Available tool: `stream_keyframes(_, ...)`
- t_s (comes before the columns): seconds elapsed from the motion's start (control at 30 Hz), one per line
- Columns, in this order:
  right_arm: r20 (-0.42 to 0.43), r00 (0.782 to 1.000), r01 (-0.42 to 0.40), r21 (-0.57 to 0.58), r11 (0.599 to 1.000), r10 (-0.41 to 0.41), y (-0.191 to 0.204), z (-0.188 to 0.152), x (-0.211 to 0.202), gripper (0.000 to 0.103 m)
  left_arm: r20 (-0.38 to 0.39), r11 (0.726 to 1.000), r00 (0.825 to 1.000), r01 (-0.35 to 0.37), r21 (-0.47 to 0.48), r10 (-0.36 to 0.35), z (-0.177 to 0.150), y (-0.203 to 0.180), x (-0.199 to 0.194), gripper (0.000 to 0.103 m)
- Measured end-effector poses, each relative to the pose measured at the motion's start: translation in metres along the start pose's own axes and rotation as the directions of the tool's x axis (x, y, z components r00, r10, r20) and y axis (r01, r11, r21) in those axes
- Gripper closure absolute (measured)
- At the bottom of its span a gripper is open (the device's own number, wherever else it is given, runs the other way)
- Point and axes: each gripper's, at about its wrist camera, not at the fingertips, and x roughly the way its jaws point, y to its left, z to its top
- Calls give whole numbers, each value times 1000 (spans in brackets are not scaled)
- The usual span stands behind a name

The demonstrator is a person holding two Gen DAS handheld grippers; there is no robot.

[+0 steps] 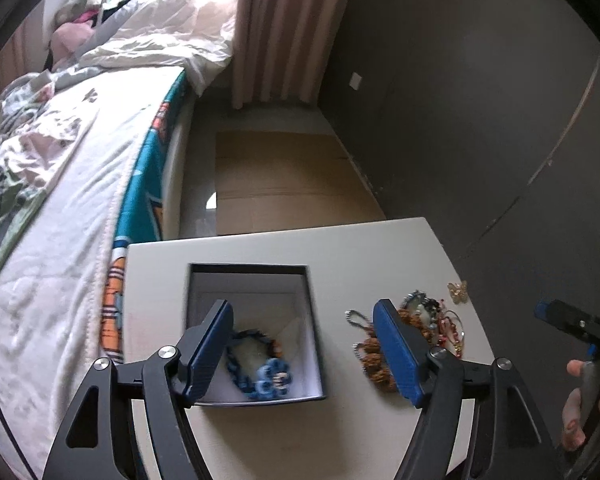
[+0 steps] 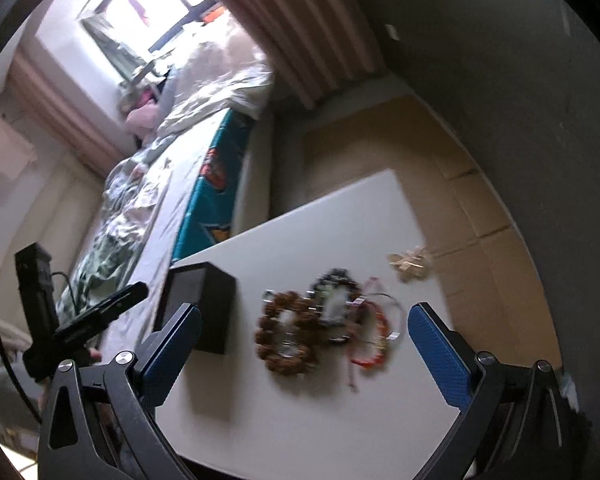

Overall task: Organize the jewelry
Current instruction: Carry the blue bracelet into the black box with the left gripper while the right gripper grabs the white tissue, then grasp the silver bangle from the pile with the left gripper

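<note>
A black box (image 1: 315, 320) with a white lining stands on the small white table (image 1: 260, 252). A blue bead bracelet (image 1: 260, 368) lies inside it. My left gripper (image 1: 304, 344) is open and empty above the box's right side. To its right lies a pile of jewelry: a brown bead bracelet (image 1: 374, 356), a dark one (image 1: 424, 304), red strings (image 1: 450, 330) and a gold butterfly clip (image 1: 458, 290). In the right wrist view my right gripper (image 2: 304, 344) is open and empty above the brown bracelet (image 2: 286, 332), the dark bracelet (image 2: 334, 292) and the red strings (image 2: 374, 334). The box (image 2: 204, 304) stands to their left.
A bed (image 1: 72, 184) with rumpled sheets runs along the table's left side. Flat cardboard (image 1: 284, 176) lies on the floor beyond the table. A dark wall (image 1: 480, 120) is to the right. The gold clip (image 2: 410, 264) lies near the table's far right edge.
</note>
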Motion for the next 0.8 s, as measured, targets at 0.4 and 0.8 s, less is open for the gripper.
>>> stream_keyframes(0.4,15,999,33,84,996,-34,-56,-7,-15,0,-54,984,995,91,154,-84,-10,-87,37,40)
stream_keyframes(0.8,32,998,49,129,990,-54,-85,-1,-29,0,-198,946,977,133,295,-76,-25,-160,94,62)
